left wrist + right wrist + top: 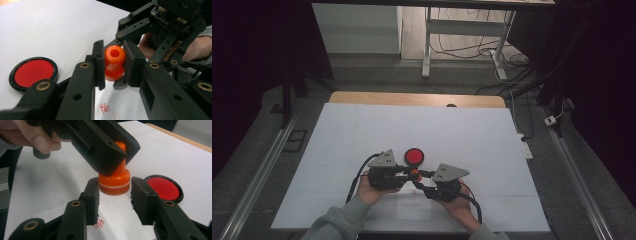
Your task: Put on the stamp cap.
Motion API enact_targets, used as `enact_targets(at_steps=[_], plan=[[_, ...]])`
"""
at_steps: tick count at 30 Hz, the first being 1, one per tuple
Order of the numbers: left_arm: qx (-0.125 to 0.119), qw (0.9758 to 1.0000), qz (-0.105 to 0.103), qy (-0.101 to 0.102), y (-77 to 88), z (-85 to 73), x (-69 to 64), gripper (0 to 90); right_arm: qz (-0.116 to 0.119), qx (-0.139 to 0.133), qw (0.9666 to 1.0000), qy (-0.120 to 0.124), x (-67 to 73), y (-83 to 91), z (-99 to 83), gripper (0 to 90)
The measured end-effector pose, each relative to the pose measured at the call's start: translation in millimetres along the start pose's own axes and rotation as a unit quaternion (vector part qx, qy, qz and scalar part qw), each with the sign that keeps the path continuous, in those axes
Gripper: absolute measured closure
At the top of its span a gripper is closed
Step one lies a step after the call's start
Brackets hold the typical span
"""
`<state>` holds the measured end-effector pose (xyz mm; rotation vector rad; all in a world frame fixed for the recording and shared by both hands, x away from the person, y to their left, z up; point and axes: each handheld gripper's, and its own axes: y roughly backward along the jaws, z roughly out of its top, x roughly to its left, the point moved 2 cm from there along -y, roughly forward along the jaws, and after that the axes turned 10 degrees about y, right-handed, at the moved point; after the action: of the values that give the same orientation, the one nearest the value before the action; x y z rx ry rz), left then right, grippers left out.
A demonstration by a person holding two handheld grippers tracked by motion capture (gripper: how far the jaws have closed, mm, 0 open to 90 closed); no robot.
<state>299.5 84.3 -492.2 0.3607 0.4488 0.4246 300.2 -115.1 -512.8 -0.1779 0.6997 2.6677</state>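
An orange stamp (pixel 414 174) hangs just above a small paper slip (pixel 414 207) at the near middle of the table. My left gripper (pixel 113 65) is shut on the stamp's rounded handle (pixel 114 55). My right gripper (pixel 114 195) comes from the opposite side. Its pads flank the stamp's wide base (pixel 114 184) with a thin gap on each side, so it stands open. A round ink pad (pixel 414 156) with a red surface and black rim lies just beyond the stamp. Red stamped marks (pixel 100 223) show on the paper below.
A white sheet (pixel 362 140) covers the table, with a strip of bare wood (pixel 412 98) along the far edge. Both hands sit near the front edge. Beyond the table are a desk frame (pixel 427 45) and loose cables on the floor.
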Motion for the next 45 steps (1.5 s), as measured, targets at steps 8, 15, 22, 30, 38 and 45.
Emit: enact_targets(at_steps=[8, 15, 22, 30, 38, 45], plan=[[-0.005, 1.0000, 0.009, -0.001, 5.4, 1.5, 3.1, 72.9, 0.000, -0.001, 1.0000, -0.008, -3.9, 3.8, -3.2, 50.1], [-0.011, 0.9998, 0.015, -0.001, 10.9, 3.4, 5.7, 72.9, -0.010, 0.003, 0.9998, -0.014, -10.2, 15.6, -11.8, 46.2], [-0.011, 0.9998, 0.019, -0.003, 12.0, 3.9, 5.2, 72.9, -0.033, 0.004, 0.9992, -0.024, -19.0, 35.4, -20.2, 44.8], [-0.012, 0.9997, 0.022, -0.003, 14.3, 4.3, 6.3, 72.8, -0.066, 0.019, 0.9969, -0.039, -31.2, 67.5, -37.6, 43.7], [-0.015, 0.9996, 0.025, 0.000, 18.4, 5.4, 8.3, 72.9, -0.107, 0.034, 0.9920, -0.058, -40.4, 103.8, -59.5, 41.7], [-0.019, 0.9994, 0.029, 0.001, 21.9, 7.4, 9.1, 72.9, -0.128, 0.044, 0.9882, -0.072, -43.9, 135.6, -78.1, 41.1]])
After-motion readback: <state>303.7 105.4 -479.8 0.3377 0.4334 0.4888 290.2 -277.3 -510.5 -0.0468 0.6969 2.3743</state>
